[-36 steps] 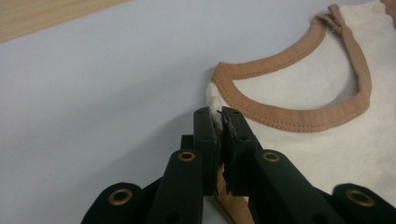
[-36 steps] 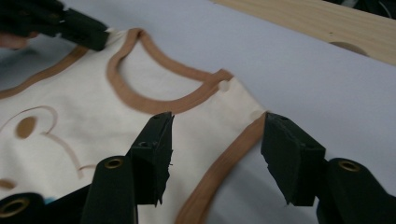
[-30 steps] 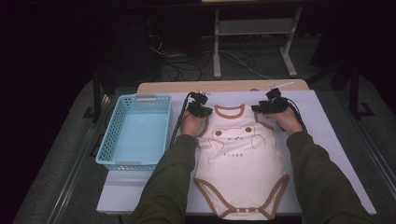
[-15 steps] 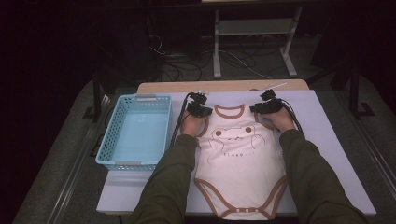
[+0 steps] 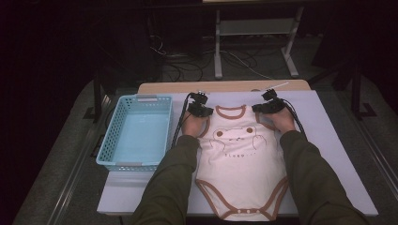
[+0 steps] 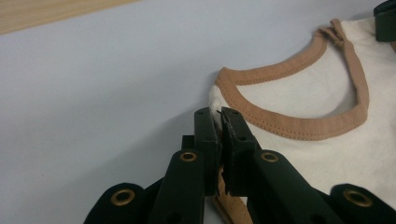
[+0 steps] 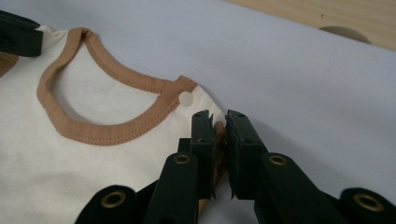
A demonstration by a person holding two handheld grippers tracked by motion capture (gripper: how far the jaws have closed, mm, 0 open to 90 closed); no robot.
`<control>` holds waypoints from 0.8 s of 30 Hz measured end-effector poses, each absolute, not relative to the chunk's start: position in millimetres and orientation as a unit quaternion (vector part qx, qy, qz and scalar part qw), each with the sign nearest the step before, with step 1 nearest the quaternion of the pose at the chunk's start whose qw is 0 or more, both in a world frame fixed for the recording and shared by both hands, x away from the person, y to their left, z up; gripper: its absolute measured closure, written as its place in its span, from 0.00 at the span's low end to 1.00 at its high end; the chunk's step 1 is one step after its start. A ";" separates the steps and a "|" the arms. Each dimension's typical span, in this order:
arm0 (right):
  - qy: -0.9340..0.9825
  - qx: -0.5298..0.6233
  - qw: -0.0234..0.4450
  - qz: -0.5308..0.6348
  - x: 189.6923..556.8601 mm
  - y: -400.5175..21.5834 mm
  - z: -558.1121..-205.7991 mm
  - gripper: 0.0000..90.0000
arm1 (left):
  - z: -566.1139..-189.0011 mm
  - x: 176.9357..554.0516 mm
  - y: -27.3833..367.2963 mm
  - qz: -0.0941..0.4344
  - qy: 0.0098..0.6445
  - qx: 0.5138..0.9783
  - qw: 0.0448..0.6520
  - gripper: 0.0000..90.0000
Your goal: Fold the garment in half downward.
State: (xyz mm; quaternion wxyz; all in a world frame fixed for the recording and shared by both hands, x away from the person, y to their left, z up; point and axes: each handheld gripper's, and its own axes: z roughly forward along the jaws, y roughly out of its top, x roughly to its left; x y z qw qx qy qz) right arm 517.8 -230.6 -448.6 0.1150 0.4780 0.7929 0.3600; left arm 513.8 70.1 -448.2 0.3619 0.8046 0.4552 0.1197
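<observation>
A cream baby bodysuit with brown trim and a frog print lies flat on the pale table, neck opening away from the person. My left gripper is shut on the bodysuit's left shoulder; in the left gripper view its jaws pinch the cream fabric edge beside the brown collar. My right gripper has just been closing on the right shoulder; in the right gripper view its jaws press brown trim between them, next to a white snap.
A light-blue plastic basket stands at the table's left side, beside the left arm. A wooden strip runs along the table's far edge. Metal stand legs and cables sit on the dark floor beyond.
The right gripper has shifted slightly inward and down onto the bodysuit's right shoulder. The left gripper and the bodysuit have stayed where they were.
</observation>
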 end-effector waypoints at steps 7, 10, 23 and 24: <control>0.787 0.470 0.135 0.376 517.6 -233.0 -433.0 0.90 | -431.4 516.9 71.8 0.130 0.457 0.790 0.387 0.95; 0.784 0.467 0.145 0.383 518.1 -234.1 -425.0 0.90 | -416.5 518.6 69.8 0.142 0.447 0.792 0.391 0.95; 0.777 0.442 0.162 0.419 508.1 -237.3 -381.7 0.91 | -382.9 509.8 71.6 0.151 0.434 0.779 0.427 0.95; 0.777 0.439 0.160 0.421 505.9 -238.3 -380.2 0.91 | -381.5 507.5 72.4 0.151 0.433 0.780 0.427 0.95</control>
